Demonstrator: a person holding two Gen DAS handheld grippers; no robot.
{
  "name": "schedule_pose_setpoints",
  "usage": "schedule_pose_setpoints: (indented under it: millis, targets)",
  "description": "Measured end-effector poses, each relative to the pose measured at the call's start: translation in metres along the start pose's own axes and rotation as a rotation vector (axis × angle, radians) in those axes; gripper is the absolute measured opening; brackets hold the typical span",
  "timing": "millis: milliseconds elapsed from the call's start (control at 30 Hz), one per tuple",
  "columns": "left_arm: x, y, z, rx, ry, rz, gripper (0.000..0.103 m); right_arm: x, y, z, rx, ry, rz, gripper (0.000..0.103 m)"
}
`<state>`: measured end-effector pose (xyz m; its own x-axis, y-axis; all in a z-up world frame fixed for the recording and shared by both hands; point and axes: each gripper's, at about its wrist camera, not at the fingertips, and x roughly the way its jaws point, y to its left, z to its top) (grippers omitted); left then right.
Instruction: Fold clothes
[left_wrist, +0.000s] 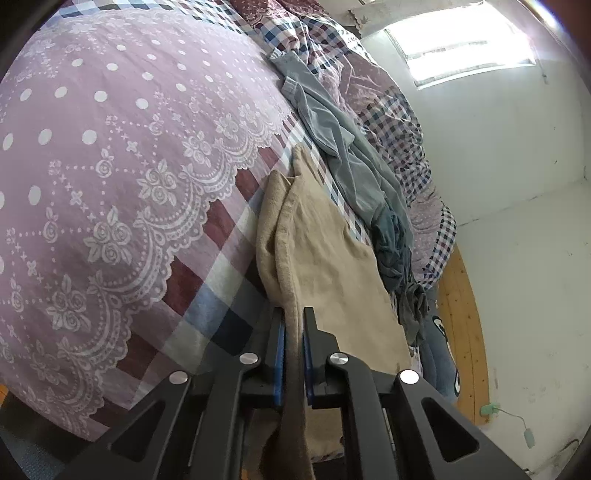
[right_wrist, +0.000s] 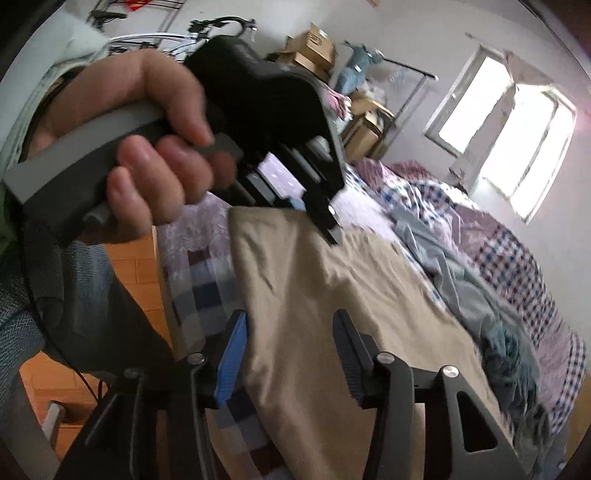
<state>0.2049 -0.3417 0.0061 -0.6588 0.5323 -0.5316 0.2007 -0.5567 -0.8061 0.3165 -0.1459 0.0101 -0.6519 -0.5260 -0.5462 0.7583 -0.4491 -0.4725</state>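
A beige garment (left_wrist: 325, 258) lies on the bed, partly folded over itself. My left gripper (left_wrist: 293, 321) is shut on the near edge of the beige garment, which hangs down between the blue pads. In the right wrist view the same beige garment (right_wrist: 332, 295) is spread flat on the bed. My right gripper (right_wrist: 291, 325) is open just above its near edge, one finger on each side of the cloth's left border. The left gripper (right_wrist: 328, 225), held in a hand, shows in that view at the garment's far edge.
A grey-blue garment (left_wrist: 343, 155) lies crumpled along the far side of the bed (left_wrist: 110, 147), also shown in the right wrist view (right_wrist: 472, 280). A checked quilt (right_wrist: 517, 251) is bunched beyond it. Wooden floor (right_wrist: 125, 266), boxes (right_wrist: 314, 48) and windows (right_wrist: 517, 147) surround the bed.
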Motion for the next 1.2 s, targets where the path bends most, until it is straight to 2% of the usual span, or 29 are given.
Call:
schedule_pose_setpoints:
  millis: [167, 467, 600, 733, 967, 1100, 1200]
  targets:
    - [-0.003, -0.003, -0.002, 0.005, -0.005, -0.015, 0.007, -0.008, -0.010, -0.004, 0.064, 0.017, -0.001, 0.067]
    - [-0.001, -0.003, -0.001, 0.007, -0.006, 0.022, 0.007, -0.016, 0.000, -0.012, 0.100, 0.062, 0.032, 0.068]
    - [-0.004, -0.002, -0.001, 0.004, -0.017, 0.024, 0.007, -0.016, -0.018, -0.017, 0.188, 0.090, 0.056, 0.068]
    - [-0.004, -0.006, -0.001, 0.021, -0.024, 0.015, 0.007, -0.020, -0.053, -0.030, 0.305, 0.145, 0.043, 0.068]
    - [-0.004, -0.012, 0.000, 0.031, -0.030, 0.037, 0.007, -0.057, -0.143, -0.077, 0.557, 0.214, -0.096, 0.070]
    - [-0.007, -0.010, 0.001, 0.014, -0.043, 0.043, 0.007, -0.084, -0.207, -0.121, 0.767, 0.259, -0.197, 0.070]
    - [-0.007, -0.009, 0.001, 0.001, -0.046, 0.050, 0.007, -0.115, -0.241, -0.151, 0.889, 0.268, -0.265, 0.070]
